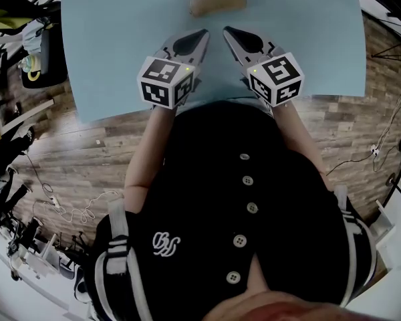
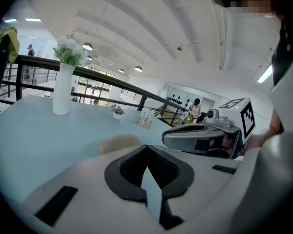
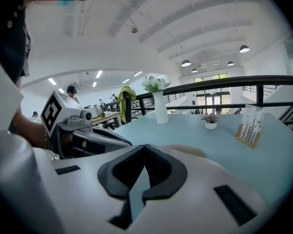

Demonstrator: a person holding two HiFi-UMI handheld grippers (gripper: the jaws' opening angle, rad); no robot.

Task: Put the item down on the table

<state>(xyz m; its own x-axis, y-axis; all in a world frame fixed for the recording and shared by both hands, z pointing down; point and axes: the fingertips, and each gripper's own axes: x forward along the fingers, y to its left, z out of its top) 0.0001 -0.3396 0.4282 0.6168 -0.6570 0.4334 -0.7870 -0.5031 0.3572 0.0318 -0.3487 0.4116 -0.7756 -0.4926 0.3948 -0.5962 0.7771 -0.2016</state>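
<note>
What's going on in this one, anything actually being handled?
A person holds a gripper in each hand, low over the light blue table. The left gripper and the right gripper both have their jaws together with nothing between them, and their tips angle toward each other. The tan oblong item lies on the table just beyond the tips, touched by neither. The item looks already set down.
</note>
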